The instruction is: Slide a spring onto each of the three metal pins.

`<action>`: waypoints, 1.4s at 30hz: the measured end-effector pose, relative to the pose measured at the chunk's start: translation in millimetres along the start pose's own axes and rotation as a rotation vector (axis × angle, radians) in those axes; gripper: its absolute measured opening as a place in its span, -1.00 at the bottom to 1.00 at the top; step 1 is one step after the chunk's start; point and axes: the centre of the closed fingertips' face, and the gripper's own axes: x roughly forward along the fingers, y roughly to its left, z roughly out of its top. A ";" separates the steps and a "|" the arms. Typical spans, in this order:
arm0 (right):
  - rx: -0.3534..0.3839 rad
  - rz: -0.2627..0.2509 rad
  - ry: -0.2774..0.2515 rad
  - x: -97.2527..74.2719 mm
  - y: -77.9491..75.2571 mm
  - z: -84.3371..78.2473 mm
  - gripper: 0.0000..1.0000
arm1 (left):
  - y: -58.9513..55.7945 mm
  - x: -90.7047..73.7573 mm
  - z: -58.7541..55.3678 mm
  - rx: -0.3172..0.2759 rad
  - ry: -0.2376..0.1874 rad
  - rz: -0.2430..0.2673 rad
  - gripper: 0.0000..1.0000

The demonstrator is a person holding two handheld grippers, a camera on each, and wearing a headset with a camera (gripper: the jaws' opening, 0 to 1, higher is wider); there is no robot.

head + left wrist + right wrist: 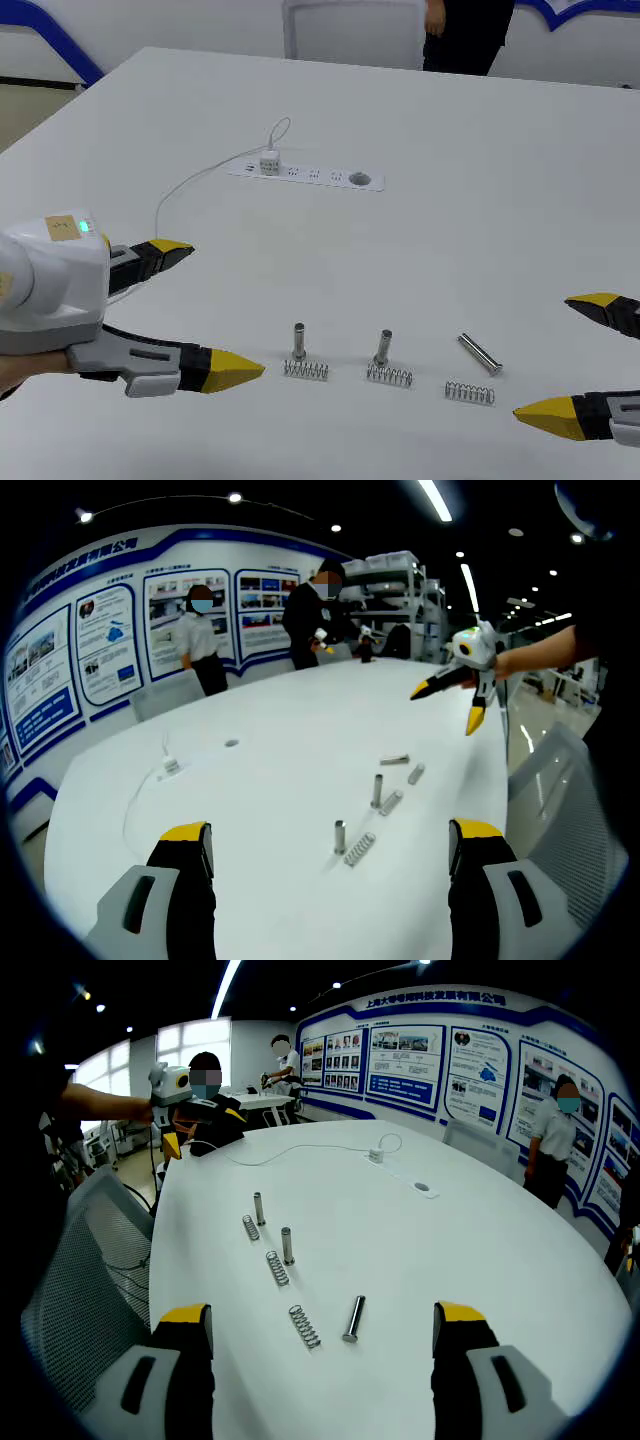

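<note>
Two metal pins (pixel 299 340) (pixel 383 347) stand upright on the white table (pixel 450 220). A third pin (pixel 479 354) lies flat to their right. One spring lies in front of each pin: left spring (pixel 306 371), middle spring (pixel 389 376), right spring (pixel 469 393). My left gripper (pixel 215 310) hovers open to the left of the row, nothing between its yellow tips. My right gripper (pixel 548 355) is open at the right edge, beside the lying pin. In the right gripper view the lying pin (pixel 353 1318) and nearest spring (pixel 304 1326) are just ahead of the open jaws.
A white power strip (pixel 305 175) with a plug and a looping cable lies mid-table. A chair (pixel 355 30) and a standing person (pixel 465 30) are at the far edge. A mesh chair (pixel 80 1290) stands beside the table. People stand by the wall posters (pixel 200 630).
</note>
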 end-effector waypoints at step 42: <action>0.014 0.040 0.018 3.6 10.3 -2.7 0.77 | -3.5 5.3 -9.1 -0.039 0.002 -0.019 1.00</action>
